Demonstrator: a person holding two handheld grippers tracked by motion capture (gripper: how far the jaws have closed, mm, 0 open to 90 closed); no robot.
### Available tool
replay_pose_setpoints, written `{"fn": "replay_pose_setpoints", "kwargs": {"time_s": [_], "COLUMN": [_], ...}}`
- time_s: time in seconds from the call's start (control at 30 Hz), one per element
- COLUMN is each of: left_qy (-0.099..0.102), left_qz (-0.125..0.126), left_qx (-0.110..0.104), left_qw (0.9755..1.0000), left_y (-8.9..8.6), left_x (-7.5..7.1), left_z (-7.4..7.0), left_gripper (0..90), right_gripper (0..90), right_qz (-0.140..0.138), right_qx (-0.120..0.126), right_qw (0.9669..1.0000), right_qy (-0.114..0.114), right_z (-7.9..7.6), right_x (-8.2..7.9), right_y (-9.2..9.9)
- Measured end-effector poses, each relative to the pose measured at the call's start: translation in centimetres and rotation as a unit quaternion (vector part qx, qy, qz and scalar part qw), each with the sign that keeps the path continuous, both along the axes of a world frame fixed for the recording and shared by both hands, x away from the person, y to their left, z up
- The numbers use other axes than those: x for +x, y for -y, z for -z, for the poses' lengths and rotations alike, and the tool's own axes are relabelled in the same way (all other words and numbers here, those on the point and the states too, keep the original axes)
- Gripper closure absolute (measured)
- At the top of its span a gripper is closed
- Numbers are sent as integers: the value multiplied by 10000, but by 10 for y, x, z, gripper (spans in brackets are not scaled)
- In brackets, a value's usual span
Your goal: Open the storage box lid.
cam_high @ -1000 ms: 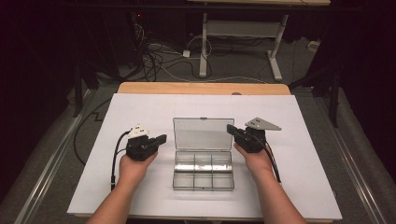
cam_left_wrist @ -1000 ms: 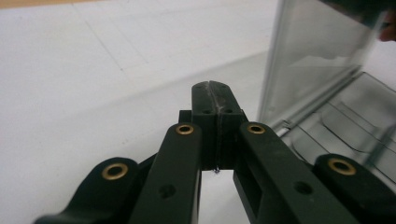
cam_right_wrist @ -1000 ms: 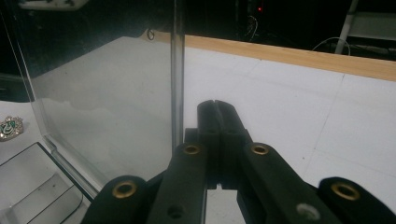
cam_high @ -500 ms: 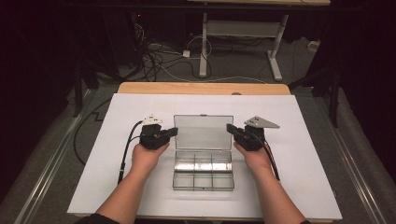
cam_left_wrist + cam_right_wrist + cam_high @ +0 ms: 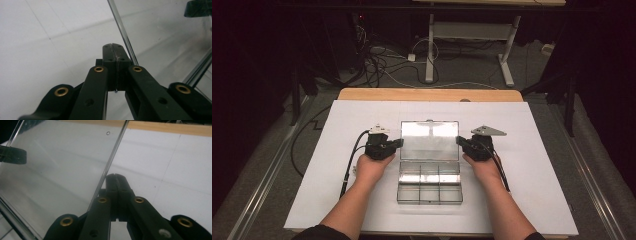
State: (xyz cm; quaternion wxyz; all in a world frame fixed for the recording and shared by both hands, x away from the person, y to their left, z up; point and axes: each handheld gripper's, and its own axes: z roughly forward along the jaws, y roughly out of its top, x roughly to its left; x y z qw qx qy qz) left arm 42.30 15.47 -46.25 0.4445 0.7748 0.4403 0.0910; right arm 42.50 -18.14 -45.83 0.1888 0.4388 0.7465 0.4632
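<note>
At the left of the high view, the person's left hand holds the black left gripper on the white sheet-covered table, its black cable trailing back toward the near edge. In the left gripper view its jaws are pressed flat together with nothing between them, their tips just beside the left edge of the raised lid; whether they touch that edge I cannot tell. In the middle lies the clear plastic compartment box, its clear hinged lid standing open at the far side above a base divided into a grid of small cells. At the right, the right hand holds the black right gripper, topped by a grey three-cornered plate. In the right gripper view its jaws are likewise closed on nothing, close against the lid's right edge.
</note>
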Motion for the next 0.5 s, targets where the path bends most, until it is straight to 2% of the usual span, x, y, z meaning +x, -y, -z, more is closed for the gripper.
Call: {"fn": "replay_pose_setpoints", "kwargs": {"time_s": [0.07,0.17,0.23,0.5], "left_qy": [-109,-187,-231,-502], "left_qz": [-32,-59,-100,-210], "left_qx": [117,201,280,542], "left_qw": [9999,9996,9993,9970], "left_y": [2,4,6,11], "left_x": [2,4,5,7], "left_z": [4,7,10,17], "left_gripper": [876,876,876,876], "right_gripper": [900,900,900,900], "right_qz": [22,41,67,116], "right_qx": [-64,-129,-224,-436], "right_qw": [9999,9998,9994,9977], "right_qy": [-76,-129,-240,-512], "right_z": [3,6,10,18], "right_x": [2,3,5,9], "right_y": [0,0,0,-2]}}
